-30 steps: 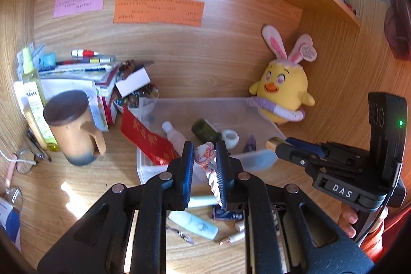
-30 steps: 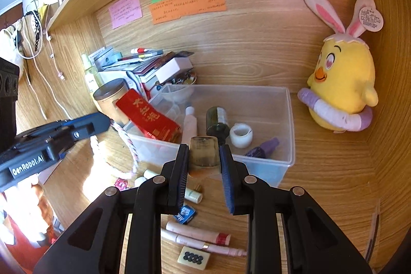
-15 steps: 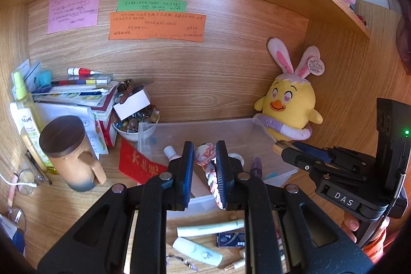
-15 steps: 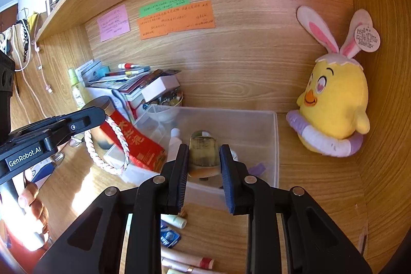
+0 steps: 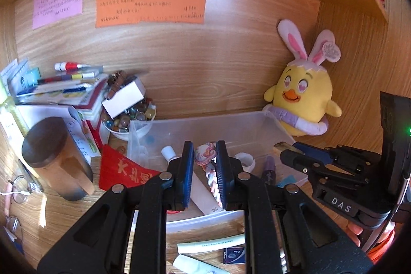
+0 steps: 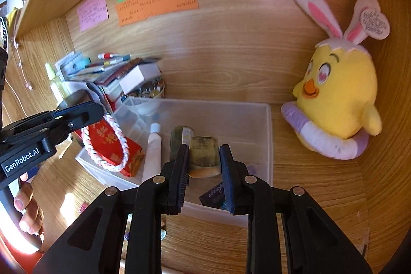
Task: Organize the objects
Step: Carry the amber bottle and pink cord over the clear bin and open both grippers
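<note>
Left wrist view: the left tongs (image 5: pixel 204 171) are clamped narrow on a pink-and-white twisted rope loop (image 5: pixel 209 166), whose knotted end sticks up between the blue pads while the braid hangs down inside them. They hang over the near part of a clear rectangular plastic bin (image 5: pixel 205 218) on the wooden surface (image 5: pixel 64 212). Inside the bin lie a white tube with a white cap (image 5: pixel 200 194), a small white round jar (image 5: pixel 245 161) and a purple bottle (image 5: pixel 268 170). A red envelope with gold characters (image 5: pixel 123 175) leans over the bin's left edge. Left of it stands a tan mug with a dark wooden lid (image 5: pixel 55 158); behind sit a bowl of glass marbles (image 5: pixel 128 117) and a stack of books (image 5: pixel 64 94). A yellow chick plush with pink rabbit ears (image 5: pixel 304 91) sits in the right corner.

Right wrist view: the right tongs (image 6: pixel 204 173) grip a squat translucent olive-green glass bottle (image 6: pixel 204 153) by its sides, held over the bin's (image 6: pixel 269 145) interior, just beside a dark green bottle (image 6: pixel 177 140) lying within. The rope loop (image 6: pixel 115 145) dangles from the left tongs (image 6: pixel 99 114) over the red envelope (image 6: pixel 108 145), and a person's fingers (image 6: pixel 25 212) wrap that tool's handle. Pink, green and orange paper notes (image 6: pixel 156 1) are stuck on the back panel.
</note>
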`<action>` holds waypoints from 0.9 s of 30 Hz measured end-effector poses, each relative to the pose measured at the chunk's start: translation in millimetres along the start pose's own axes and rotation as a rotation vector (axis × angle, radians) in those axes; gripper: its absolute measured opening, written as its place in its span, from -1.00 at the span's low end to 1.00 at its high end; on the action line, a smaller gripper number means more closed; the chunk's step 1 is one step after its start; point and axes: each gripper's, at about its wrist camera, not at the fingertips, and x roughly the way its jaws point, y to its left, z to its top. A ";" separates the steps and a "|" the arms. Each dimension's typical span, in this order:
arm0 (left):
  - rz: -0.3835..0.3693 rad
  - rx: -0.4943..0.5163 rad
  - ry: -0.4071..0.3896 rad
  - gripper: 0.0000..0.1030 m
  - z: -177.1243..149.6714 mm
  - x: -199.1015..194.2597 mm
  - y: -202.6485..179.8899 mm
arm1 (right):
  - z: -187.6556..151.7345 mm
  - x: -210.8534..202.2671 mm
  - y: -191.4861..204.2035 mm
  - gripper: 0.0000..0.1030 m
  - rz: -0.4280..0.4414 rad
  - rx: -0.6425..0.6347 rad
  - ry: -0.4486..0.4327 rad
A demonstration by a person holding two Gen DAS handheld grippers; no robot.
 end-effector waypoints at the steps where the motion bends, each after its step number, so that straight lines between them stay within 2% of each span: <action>1: 0.000 0.000 0.008 -0.67 -1.1 3.8 -0.1 | -1.2 4.3 0.6 -0.57 0.003 -0.004 0.012; 12: -0.016 -0.007 0.098 -0.67 -13.3 37.9 2.5 | -7.9 32.0 9.7 -0.57 0.003 -0.032 0.077; 21: -0.019 -0.022 0.140 -0.66 -18.3 46.8 10.1 | -11.3 43.6 11.0 -0.57 -0.018 -0.037 0.108; 27: -0.003 -0.020 0.137 -0.32 -19.2 42.2 10.7 | -12.4 42.5 15.7 -0.57 -0.043 -0.066 0.100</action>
